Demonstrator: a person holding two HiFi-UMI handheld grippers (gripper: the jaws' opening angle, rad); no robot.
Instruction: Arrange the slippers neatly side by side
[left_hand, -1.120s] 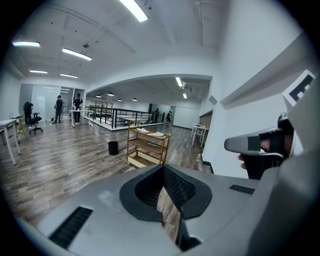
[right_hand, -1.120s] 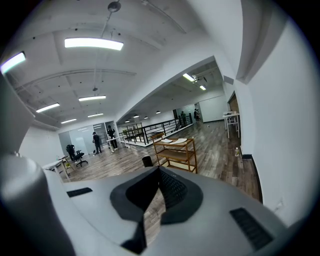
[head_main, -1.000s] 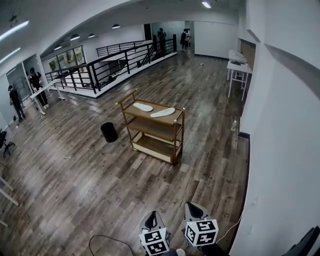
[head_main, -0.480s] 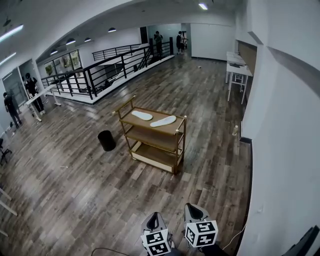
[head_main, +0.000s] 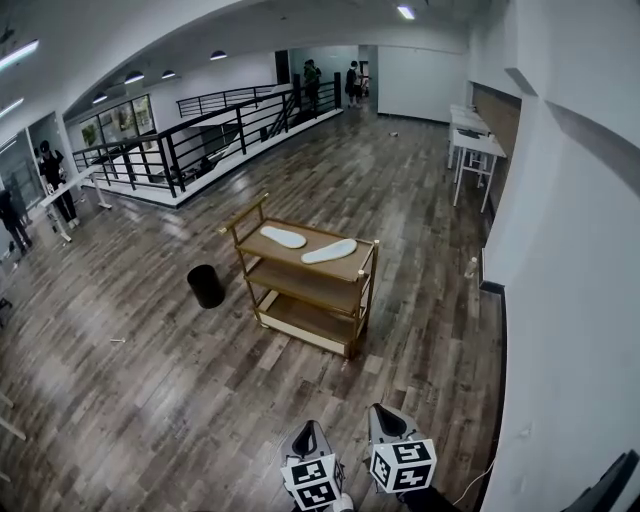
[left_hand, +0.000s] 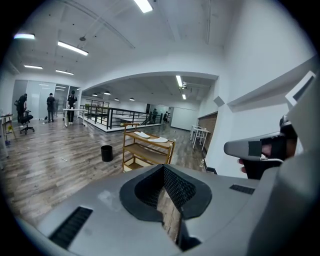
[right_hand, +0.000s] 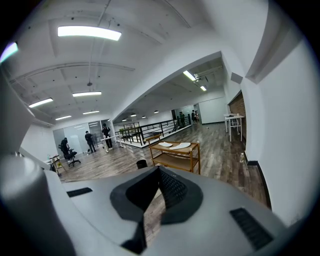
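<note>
Two white slippers lie on the top shelf of a wooden cart (head_main: 356, 273) in the middle of the floor: one (head_main: 283, 237) towards the left, the other (head_main: 330, 251) to its right and angled away from it. They are apart and not parallel. Both grippers are low in the head view, well short of the cart: the left gripper (head_main: 305, 436) and the right gripper (head_main: 386, 421), each shut and empty. In the left gripper view the cart (left_hand: 131, 150) and slippers (left_hand: 159, 139) stand ahead of the shut gripper (left_hand: 164, 174). The right gripper view shows the slippers (right_hand: 181, 145) beyond its shut gripper (right_hand: 159, 173).
A black bin (head_main: 205, 286) stands left of the cart. A black railing (head_main: 200, 140) runs along the far left. White tables (head_main: 477, 148) line the right wall (head_main: 570, 300), with a small bottle (head_main: 470, 268) at its foot. People stand far off at the left (head_main: 50, 170).
The cart and slippers have come nearer and slid lower in the head view. Both grippers keep their place at the bottom and stay shut.
</note>
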